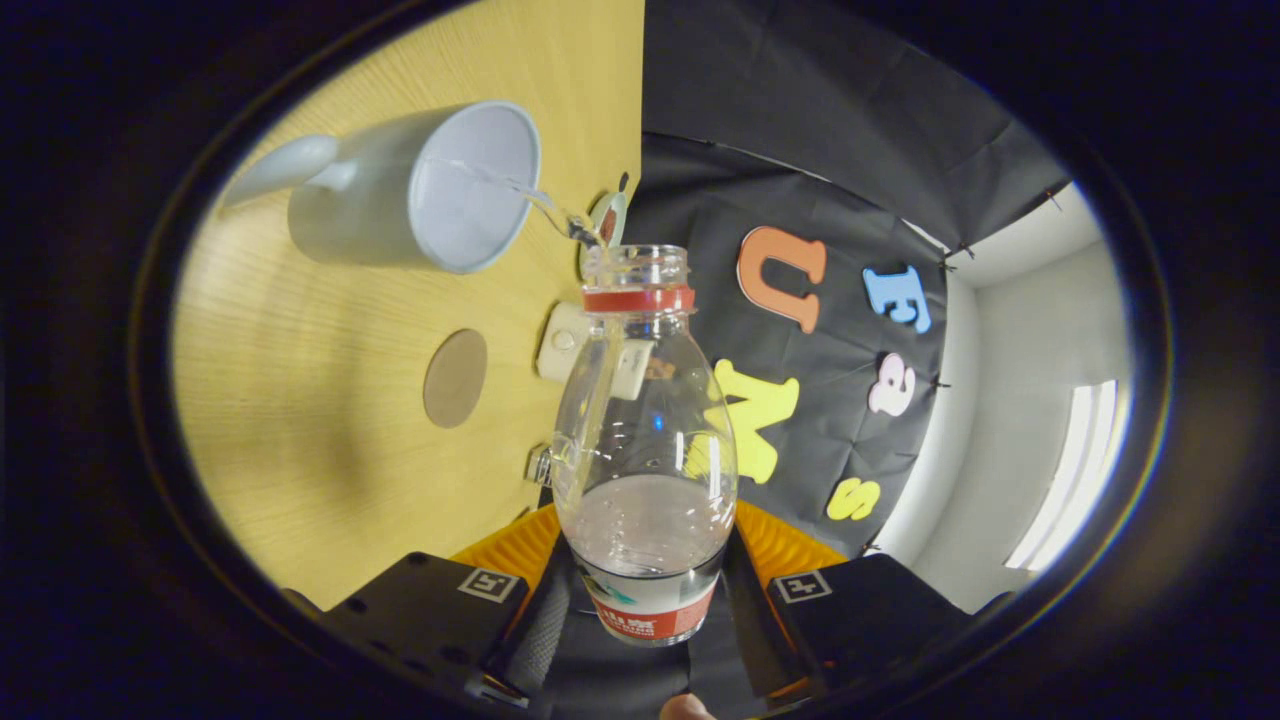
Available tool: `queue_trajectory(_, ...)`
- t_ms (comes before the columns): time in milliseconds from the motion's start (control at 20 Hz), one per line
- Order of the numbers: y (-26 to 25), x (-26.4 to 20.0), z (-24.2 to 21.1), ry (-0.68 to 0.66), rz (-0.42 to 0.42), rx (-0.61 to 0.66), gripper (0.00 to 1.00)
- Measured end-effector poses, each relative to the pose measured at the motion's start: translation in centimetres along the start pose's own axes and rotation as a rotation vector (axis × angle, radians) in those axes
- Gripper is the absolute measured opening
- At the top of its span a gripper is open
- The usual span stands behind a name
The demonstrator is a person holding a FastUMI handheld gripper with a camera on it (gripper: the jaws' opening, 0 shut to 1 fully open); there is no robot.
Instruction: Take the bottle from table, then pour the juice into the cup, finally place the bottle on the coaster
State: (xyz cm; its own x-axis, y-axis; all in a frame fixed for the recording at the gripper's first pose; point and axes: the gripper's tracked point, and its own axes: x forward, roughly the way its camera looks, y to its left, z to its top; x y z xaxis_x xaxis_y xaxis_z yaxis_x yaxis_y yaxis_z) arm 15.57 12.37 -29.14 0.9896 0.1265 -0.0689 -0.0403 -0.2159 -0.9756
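**Bottle tipped over the cup, liquid running**

The tool [645, 590] grips a clear plastic bottle [645, 440] near its base, one finger pressing on each side of the labelled lower part, so the jaws are closed on the bottle. The bottle points away from the fingers, with its open neck and red collar ring at the far end. The whole view is rolled, so the wooden bench [330, 400] appears as an upright plane on one side and the dark cloth wall of the booth on the other.

A clear liquid lies pooled in the lower half of the bottle, close to the fingers. A thin stream [530, 195] leaves the mouth of the bottle and arcs into the open top of a pale grey cup [415, 190], which stands on the bench just beyond the bottle's neck. The cup's handle sticks out on the side away from the bottle. The stream reaches inside the rim of the cup; how full the cup is cannot be told.

A round brown coaster [455, 378] lies flat on the bench, apart from the cup and beside the bottle's shoulder, with nothing on it. Just behind the bottle's upper body, a small white device [565, 345] rests on the bench near its edge; what it is cannot be told. A fingertip [685, 708] of the person shows behind the tool.
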Motion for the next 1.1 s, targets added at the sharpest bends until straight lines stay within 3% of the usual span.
queue_trajectory(1100,-2.7,0.3,0.3,-0.017,-0.041,-0.078,0.78)
